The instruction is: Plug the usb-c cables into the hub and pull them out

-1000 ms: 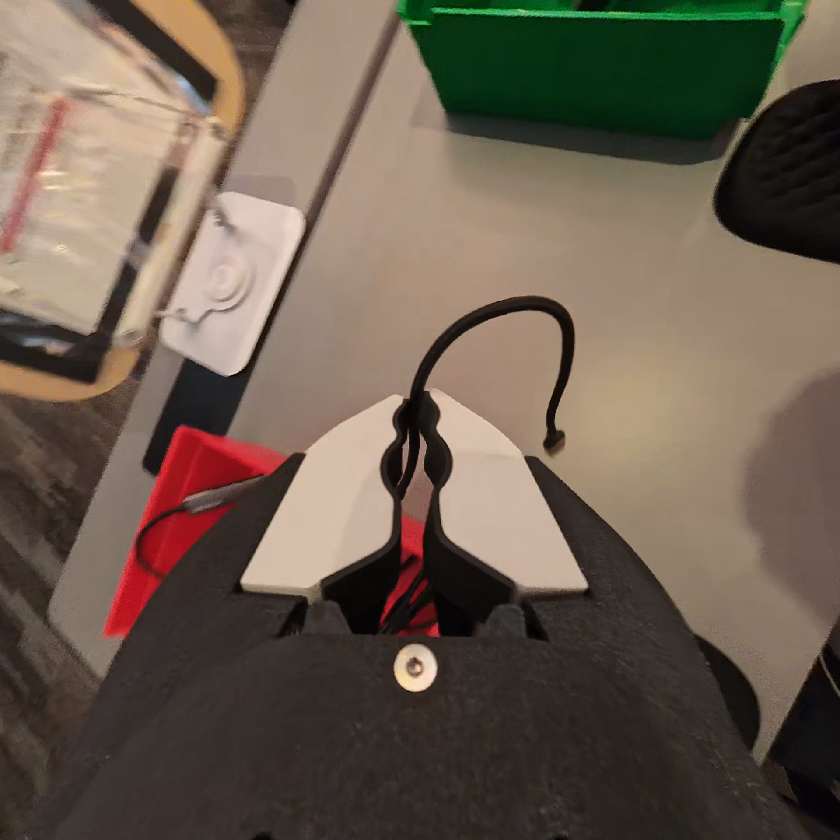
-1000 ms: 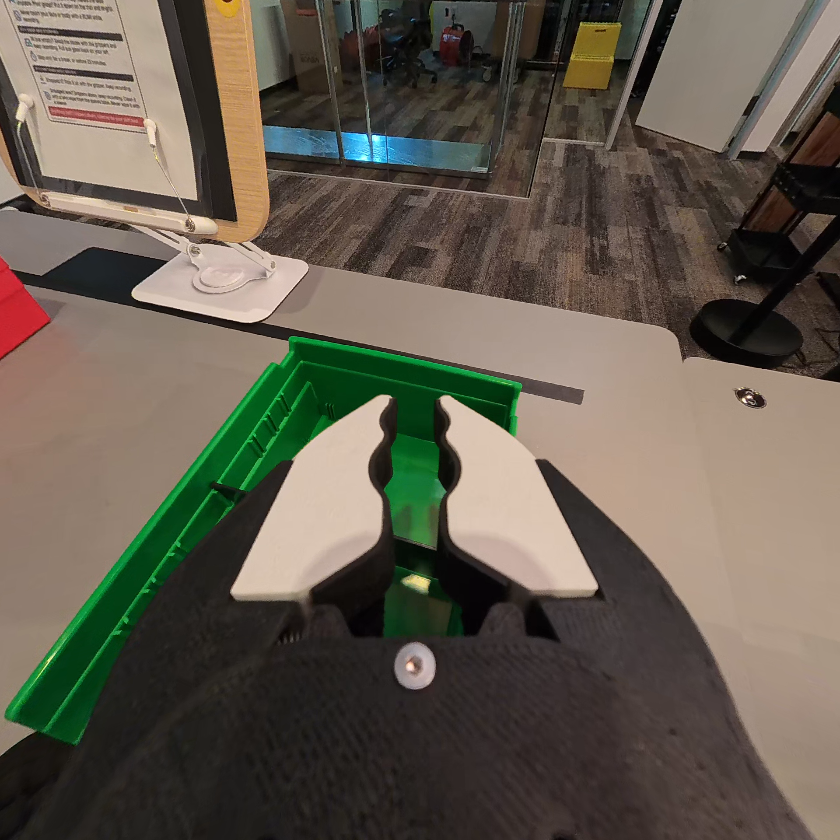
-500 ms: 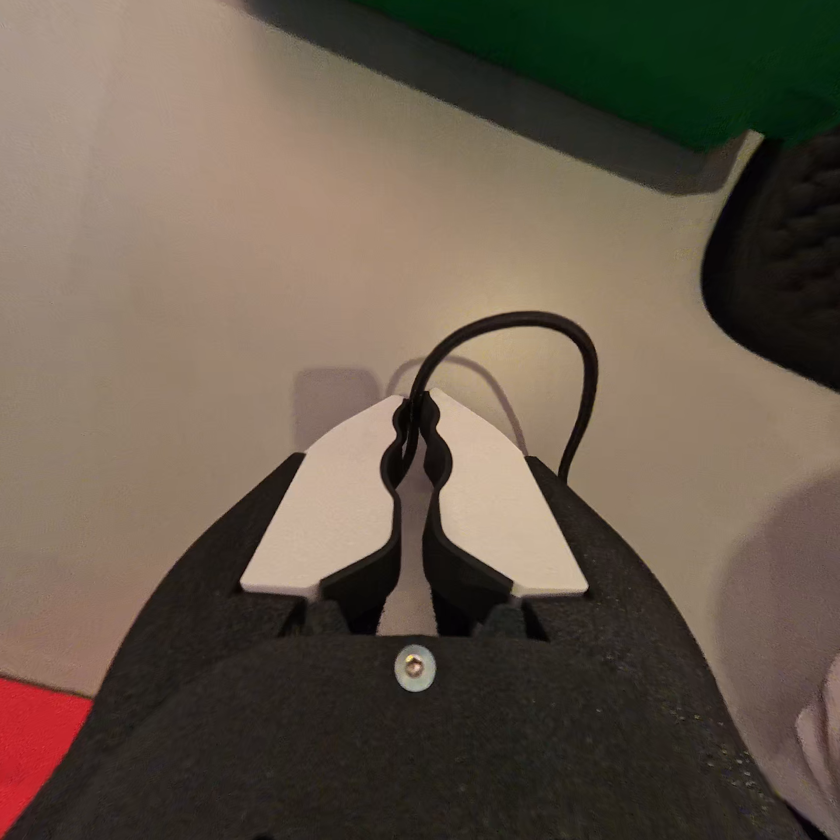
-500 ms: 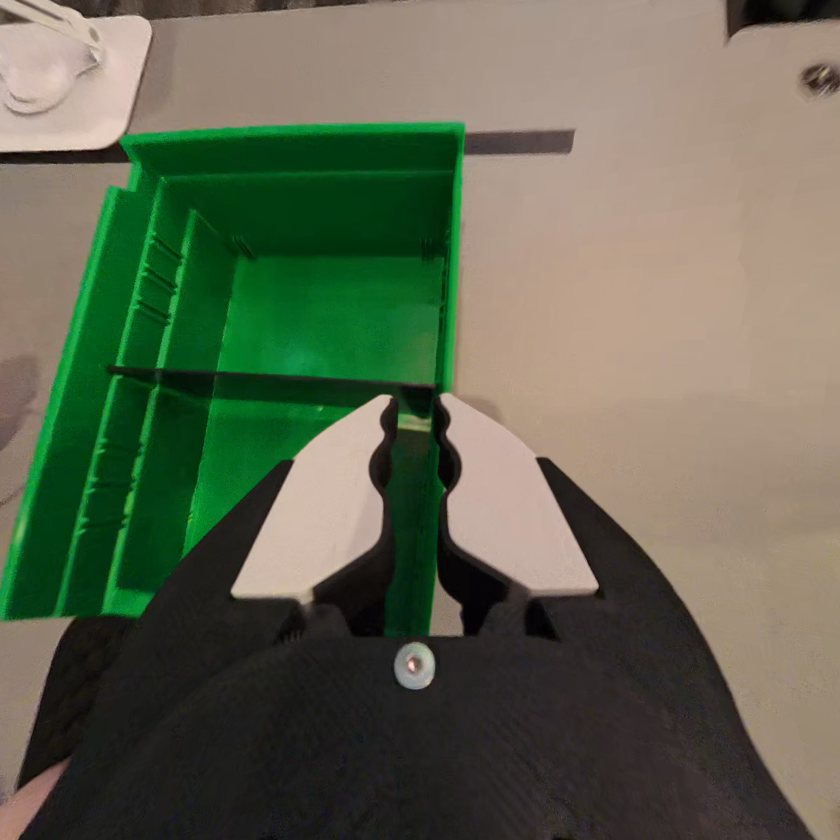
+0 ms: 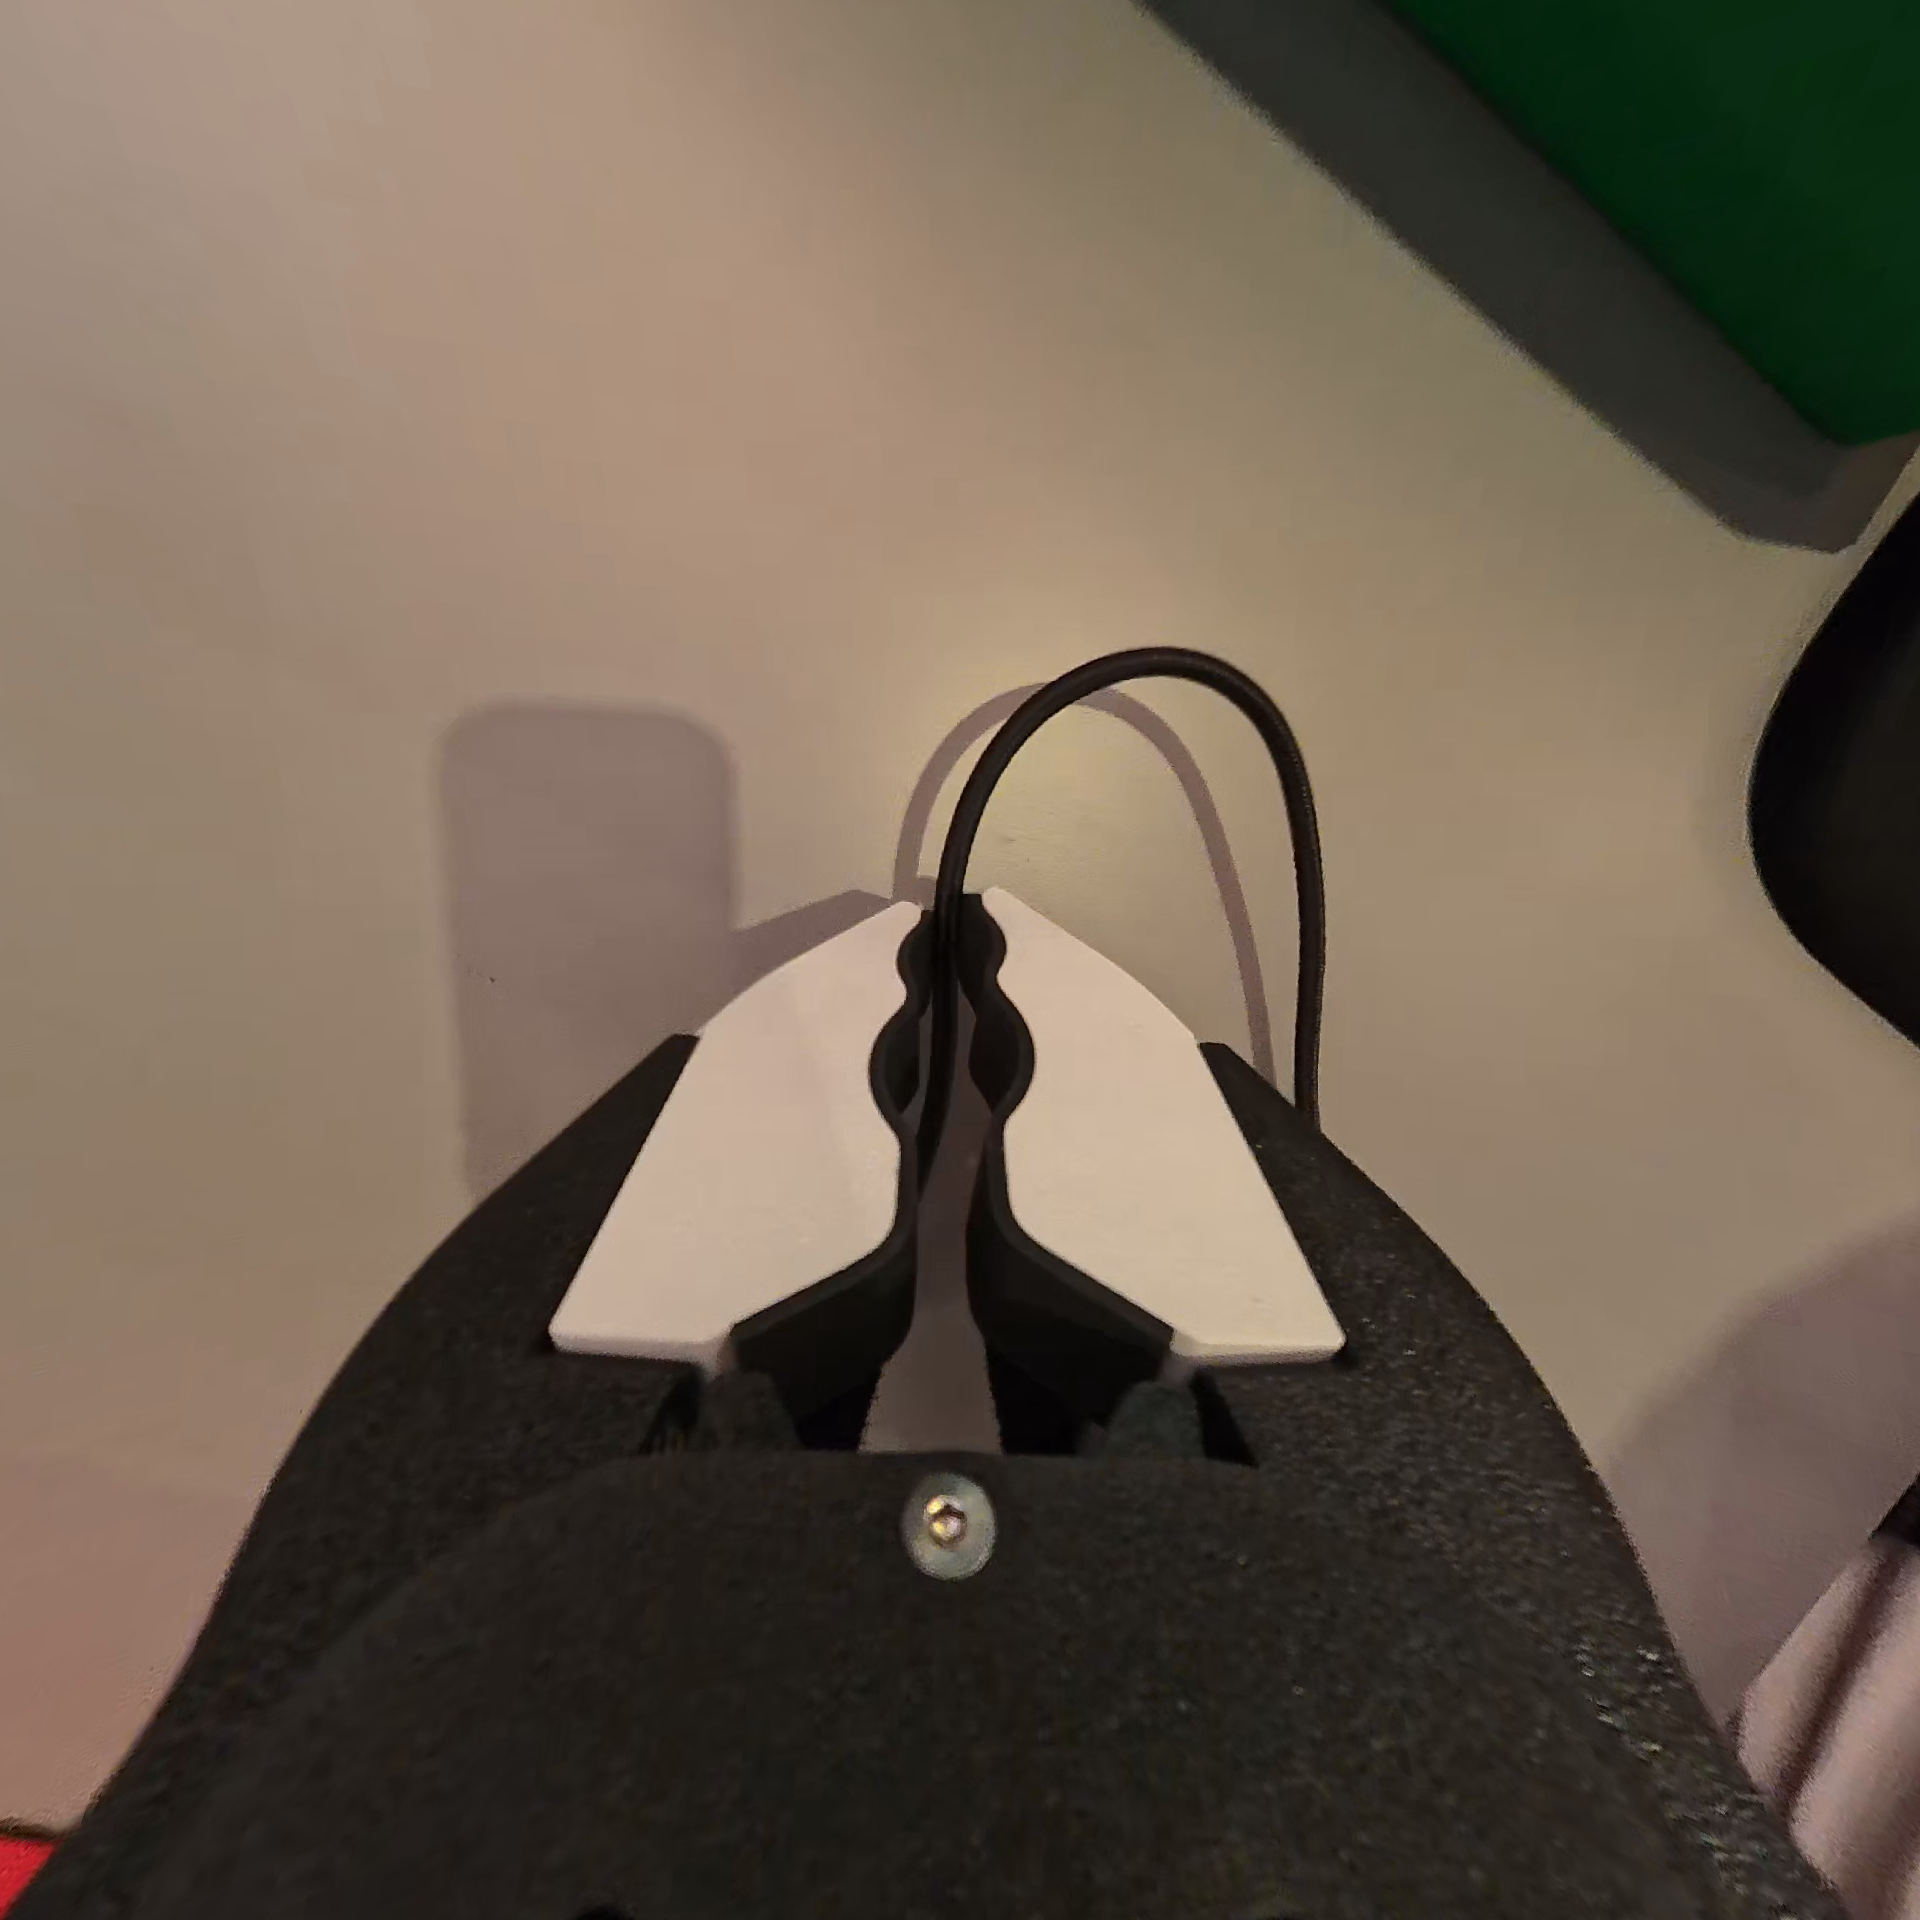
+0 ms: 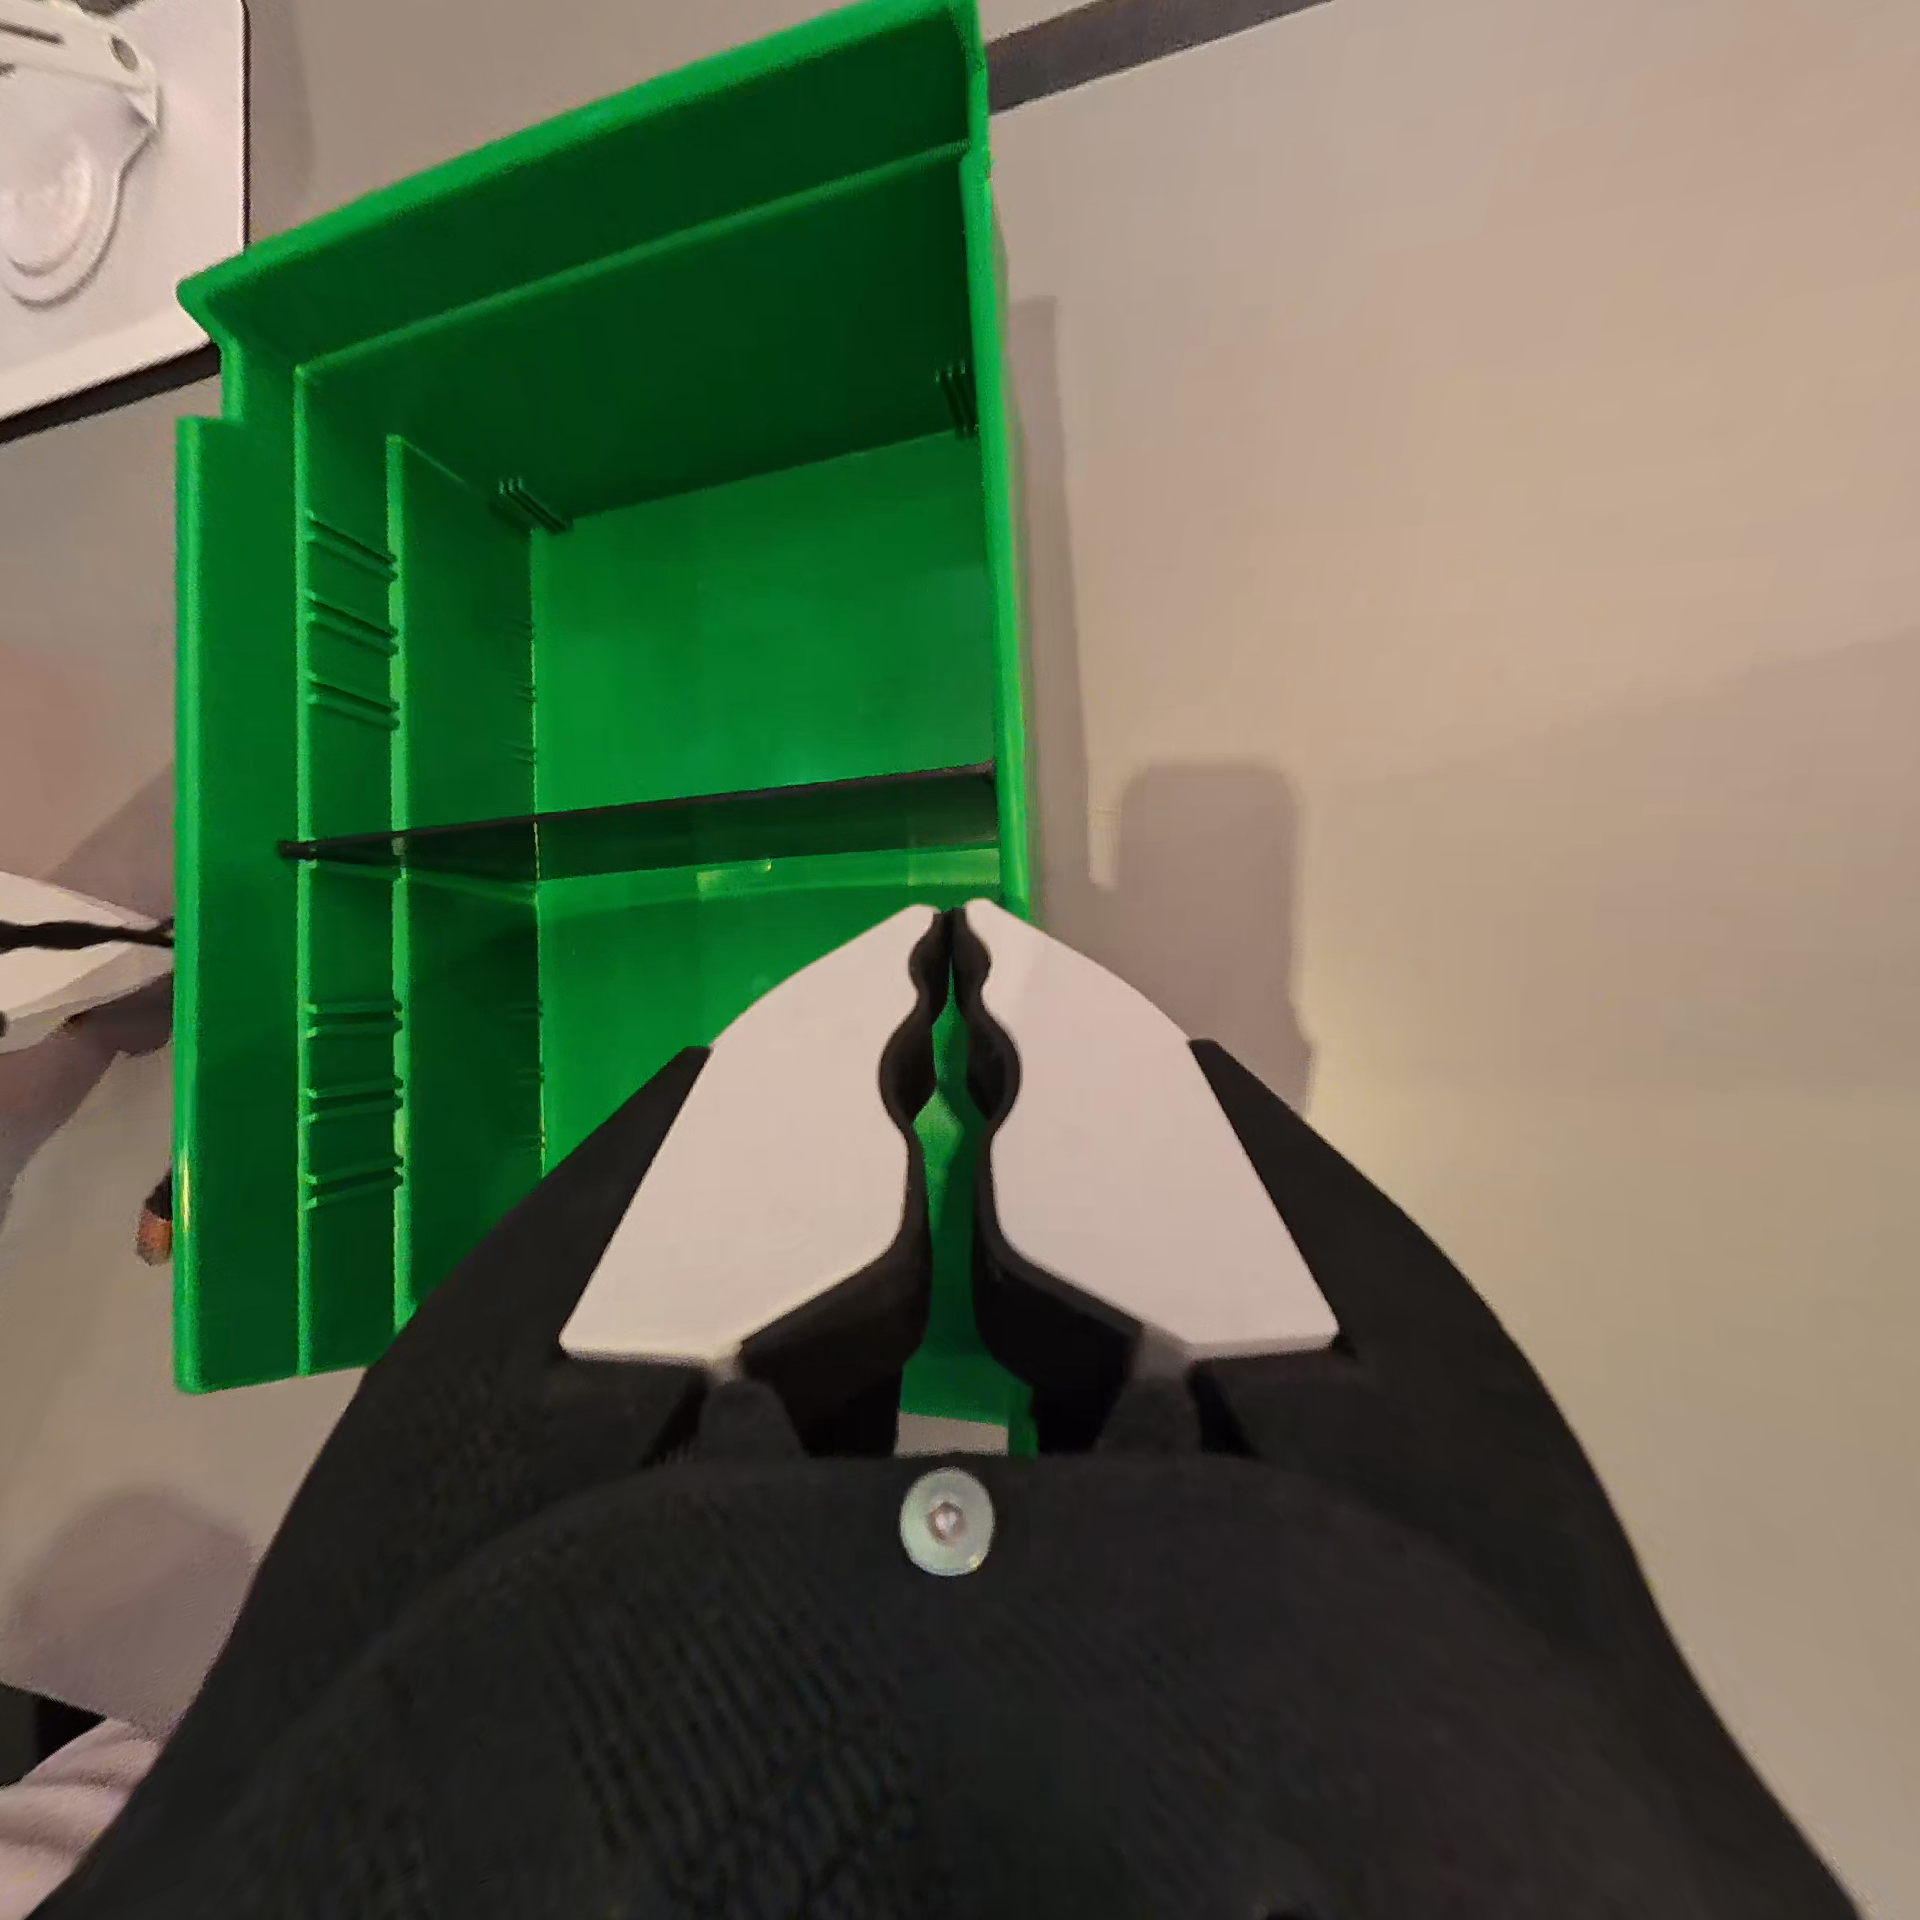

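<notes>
Cable (image 5: 1288, 821) pinched in my left claw (image 5: 951, 909) arcs ahead over the table (image 5: 520, 416), my right claw (image 6: 951, 914) closed on nothing above the green bin (image 6: 644, 249); no hub in sight, so plugging seems unstarted

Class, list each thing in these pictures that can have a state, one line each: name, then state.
Left gripper: shut on the black cable.
Black cable: pinched, looping above the table; plug hidden.
Right gripper: shut, holding nothing.
Green bin: upright, both compartments empty.
</notes>
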`<move>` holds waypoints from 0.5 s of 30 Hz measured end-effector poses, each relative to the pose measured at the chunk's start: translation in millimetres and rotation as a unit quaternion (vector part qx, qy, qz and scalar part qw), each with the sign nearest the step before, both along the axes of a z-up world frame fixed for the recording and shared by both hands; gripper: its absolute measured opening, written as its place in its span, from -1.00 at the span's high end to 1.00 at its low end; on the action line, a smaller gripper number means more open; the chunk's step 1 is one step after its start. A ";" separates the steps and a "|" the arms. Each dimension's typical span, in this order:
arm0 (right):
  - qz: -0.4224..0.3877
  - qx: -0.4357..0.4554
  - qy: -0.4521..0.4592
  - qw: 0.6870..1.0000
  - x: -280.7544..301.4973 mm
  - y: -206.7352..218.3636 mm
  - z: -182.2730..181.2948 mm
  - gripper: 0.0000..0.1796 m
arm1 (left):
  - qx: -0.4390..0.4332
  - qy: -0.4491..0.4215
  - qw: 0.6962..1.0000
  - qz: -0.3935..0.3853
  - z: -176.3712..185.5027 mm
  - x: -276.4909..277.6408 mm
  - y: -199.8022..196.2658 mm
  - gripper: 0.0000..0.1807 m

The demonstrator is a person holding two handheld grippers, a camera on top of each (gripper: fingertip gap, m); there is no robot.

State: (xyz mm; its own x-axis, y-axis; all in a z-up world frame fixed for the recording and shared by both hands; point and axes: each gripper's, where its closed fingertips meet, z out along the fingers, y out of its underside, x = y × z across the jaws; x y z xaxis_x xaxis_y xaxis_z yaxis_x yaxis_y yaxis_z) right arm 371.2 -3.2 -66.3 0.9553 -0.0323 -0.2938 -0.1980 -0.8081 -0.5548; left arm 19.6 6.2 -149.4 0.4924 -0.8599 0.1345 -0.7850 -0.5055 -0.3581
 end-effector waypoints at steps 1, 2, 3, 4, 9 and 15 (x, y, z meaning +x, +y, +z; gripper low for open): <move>-0.003 0.002 0.006 1.000 0.8 -0.5 0.5 0.99 | -0.005 0.000 1.000 0.004 -2.3 -0.6 0.7 0.96; -0.004 0.002 0.010 1.000 0.7 -1.5 0.6 0.99 | -0.008 0.002 1.000 0.007 -4.8 -1.6 1.5 0.96; -0.003 0.003 0.011 1.000 0.8 -2.0 0.7 0.99 | -0.010 0.005 1.000 0.010 -7.2 -2.7 2.5 0.96; -0.003 0.004 0.011 1.000 0.8 -2.2 0.7 0.99 | -0.010 0.006 1.000 0.011 -8.9 -3.4 3.6 0.96; -0.002 0.009 0.006 1.000 1.0 -0.5 2.9 0.98 | -0.011 -0.001 1.000 0.013 -7.2 -3.5 5.8 0.96; -0.014 0.038 0.005 0.999 5.4 1.2 15.2 0.94 | 0.007 -0.002 1.000 -0.001 -0.3 -4.6 5.3 0.79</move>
